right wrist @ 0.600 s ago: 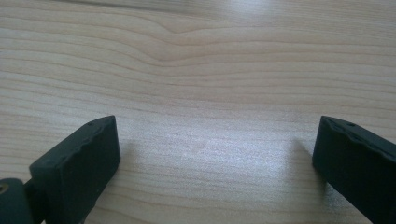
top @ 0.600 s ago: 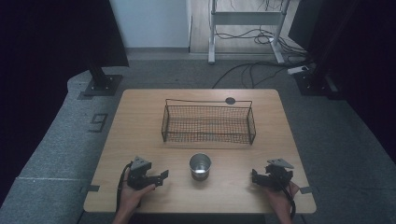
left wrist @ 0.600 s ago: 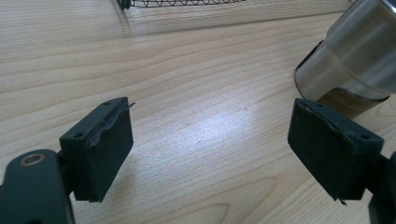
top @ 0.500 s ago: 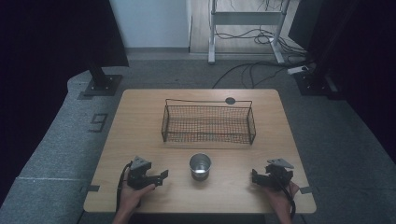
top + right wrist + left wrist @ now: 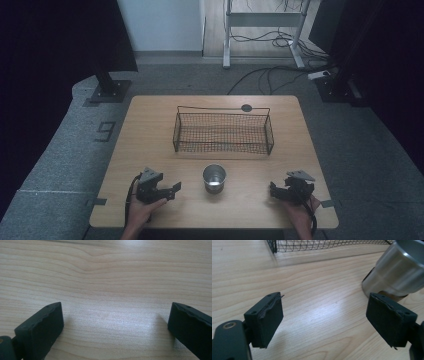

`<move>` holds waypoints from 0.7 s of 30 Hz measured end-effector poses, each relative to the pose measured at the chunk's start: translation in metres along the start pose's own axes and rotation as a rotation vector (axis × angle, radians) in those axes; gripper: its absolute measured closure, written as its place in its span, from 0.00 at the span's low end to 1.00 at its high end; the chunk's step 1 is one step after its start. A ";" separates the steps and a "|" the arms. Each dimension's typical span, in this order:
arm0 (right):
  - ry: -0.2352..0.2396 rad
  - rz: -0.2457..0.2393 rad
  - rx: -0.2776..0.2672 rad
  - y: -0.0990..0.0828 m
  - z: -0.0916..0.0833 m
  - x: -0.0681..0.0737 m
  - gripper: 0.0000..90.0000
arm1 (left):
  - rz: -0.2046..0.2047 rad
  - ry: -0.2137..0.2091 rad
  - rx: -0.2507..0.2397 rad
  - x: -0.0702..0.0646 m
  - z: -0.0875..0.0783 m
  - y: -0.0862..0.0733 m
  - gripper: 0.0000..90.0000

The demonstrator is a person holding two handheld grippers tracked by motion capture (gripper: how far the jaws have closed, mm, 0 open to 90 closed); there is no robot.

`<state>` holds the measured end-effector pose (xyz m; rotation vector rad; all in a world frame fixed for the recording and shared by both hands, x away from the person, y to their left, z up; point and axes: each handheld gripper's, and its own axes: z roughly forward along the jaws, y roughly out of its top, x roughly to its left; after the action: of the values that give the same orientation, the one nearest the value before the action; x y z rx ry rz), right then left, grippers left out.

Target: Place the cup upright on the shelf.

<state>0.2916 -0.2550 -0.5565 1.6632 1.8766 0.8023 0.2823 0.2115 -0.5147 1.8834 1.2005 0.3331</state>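
- Left gripper (image 5: pixel 176 187) rests low on the table (image 5: pixel 150 125), held from below by the person's left hand (image 5: pixel 142 210); its jaws stand well apart with bare wood between them; it lies to the left of the steel cup (image 5: pixel 214 178), near it but not touching, and points toward it
- Seen from the left gripper view, the two black pads (image 5: pixel 265 320) frame plain tabletop; the steel cup (image 5: pixel 398 270) stands beyond the right-hand pad, upright on the wood, clear of both pads
- Right gripper (image 5: pixel 272 189) sits on the other side of the steel cup, about as far from it as the left one is; the person's right hand (image 5: pixel 302 212) holds it from below; its jaws point toward the cup
- From the right gripper view the pads (image 5: pixel 42 327) stand wide, nothing between them but wood grain; no pad touches anything but air
- Steel cup stands open end up between the two grippers, near the table's front edge; whether anything lies inside cannot be told
- Wire basket (image 5: pixel 222 131) lies just beyond the steel cup, toward the table's far side, apart from it; its mesh corner (image 5: pixel 272 245) shows at the top of the left gripper view
- Small dark round disc (image 5: pixel 246 107) sits behind the basket, farther from the steel cup, close to the table's far edge
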 end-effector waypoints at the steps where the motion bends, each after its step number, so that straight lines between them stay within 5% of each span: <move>1: 0.000 0.000 0.000 0.000 0.000 0.000 0.00 | 0.000 0.000 0.000 0.000 0.000 0.000 0.16; 16: 0.009 -0.013 -0.003 -0.001 -0.001 -0.001 0.00 | -0.015 -0.026 -0.017 -0.020 0.004 0.014 0.15; 21: 0.009 -0.013 -0.002 -0.001 -0.001 -0.001 0.00 | 0.034 -0.063 -0.004 -0.033 0.007 0.022 0.13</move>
<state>0.2903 -0.2562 -0.5566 1.6469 1.8899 0.8079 0.2840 0.1765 -0.4948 1.8993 1.1258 0.2920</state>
